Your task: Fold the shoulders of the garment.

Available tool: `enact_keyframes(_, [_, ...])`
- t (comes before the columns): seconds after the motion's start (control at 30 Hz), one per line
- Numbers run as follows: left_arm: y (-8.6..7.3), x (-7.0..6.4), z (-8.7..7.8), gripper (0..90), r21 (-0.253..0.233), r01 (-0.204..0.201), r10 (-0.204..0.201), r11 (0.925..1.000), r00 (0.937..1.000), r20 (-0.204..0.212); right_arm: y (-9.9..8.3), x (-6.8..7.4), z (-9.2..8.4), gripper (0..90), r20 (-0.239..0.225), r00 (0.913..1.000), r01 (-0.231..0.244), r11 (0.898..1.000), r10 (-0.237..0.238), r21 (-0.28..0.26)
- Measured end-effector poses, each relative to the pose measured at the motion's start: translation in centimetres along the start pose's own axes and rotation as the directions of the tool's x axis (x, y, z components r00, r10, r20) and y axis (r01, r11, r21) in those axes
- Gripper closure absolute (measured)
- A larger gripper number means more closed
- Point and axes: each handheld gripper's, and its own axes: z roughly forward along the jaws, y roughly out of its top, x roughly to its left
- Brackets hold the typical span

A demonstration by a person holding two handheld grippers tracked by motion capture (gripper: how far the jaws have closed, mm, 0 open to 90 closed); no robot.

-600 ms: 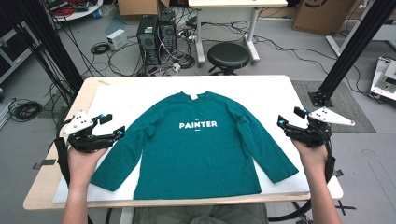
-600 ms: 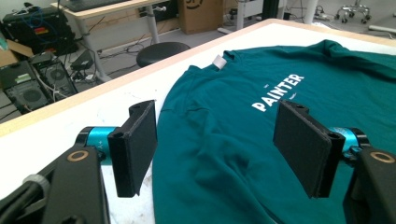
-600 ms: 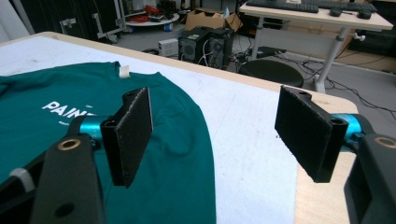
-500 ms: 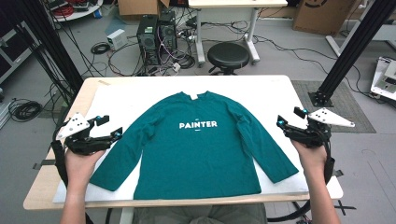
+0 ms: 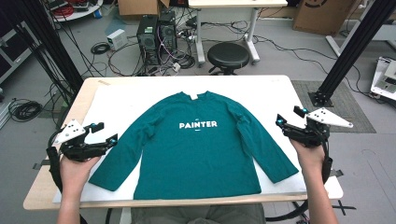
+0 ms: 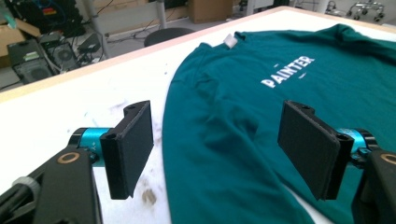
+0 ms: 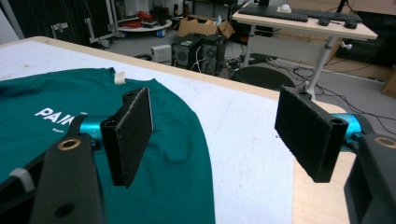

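Shirt (image 5: pixel 201 149): lay flat, mid-table (image 5: pixel 280 91), collar toward far edge
Left gripper (image 5: pixel 105 135): jaws spread — beside left sleeve
Right gripper (image 5: pixel 287 122): jaws spread — near right edge

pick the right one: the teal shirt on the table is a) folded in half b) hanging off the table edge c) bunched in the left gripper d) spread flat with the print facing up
d: the teal shirt lies spread flat on the table, both sleeves out, with the white PAINTER print facing up; the left gripper and the right gripper are both open beside it, holding nothing.
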Motion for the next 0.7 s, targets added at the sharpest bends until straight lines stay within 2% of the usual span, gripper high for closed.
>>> enact_keyframes(0.13, [-0.3,-0.2,-0.7,28.3,0.018,0.01,-0.009,0.9998,0.9999,-0.012,-0.1,-0.1,0.1,27.9,-0.001,1.0,0.007,1.0,-0.007,0.004])
enact_keyframes(0.17, [-0.6,-0.4,-1.0,29.2,0.026,0.012,-0.012,0.9996,0.9998,-0.017,-0.1,-0.1,0.0,27.9,0.002,1.0,-0.004,1.0,0.004,0.003])
enact_keyframes(0.23, [-1.2,-0.5,-1.6,29.6,0.042,0.017,-0.017,0.999,0.9998,-0.014,-0.1,-0.2,-0.1,27.9,0.002,1.0,0.008,1.0,-0.008,-0.004])
enact_keyframes(0.33, [-2.1,-0.7,-2.4,30.5,0.074,0.038,-0.036,0.9965,0.9989,-0.032,-0.1,-0.2,-0.1,27.9,0.003,1.0,0.006,1.0,-0.006,0.0])
enact_keyframes(0.37, [-2.5,-0.7,-2.7,30.5,0.081,0.043,-0.04,0.9958,0.9986,-0.033,-0.1,-0.2,-0.2,27.9,0.003,0.9999,-0.01,1.0,0.01,0.005])
enact_keyframes(0.5, [-4.0,-0.9,-3.7,30.5,0.103,0.052,-0.048,0.9934,0.9982,-0.035,-0.1,-0.2,-0.3,27.9,-0.004,1.0,0.005,1.0,-0.005,-0.005])
enact_keyframes(0.7, [-6.1,-0.8,-5.3,30.4,0.13,0.11,-0.099,0.9854,0.9914,-0.086,0.0,-0.1,-0.3,28.0,-0.002,1.0,0.007,1.0,-0.007,-0.006])
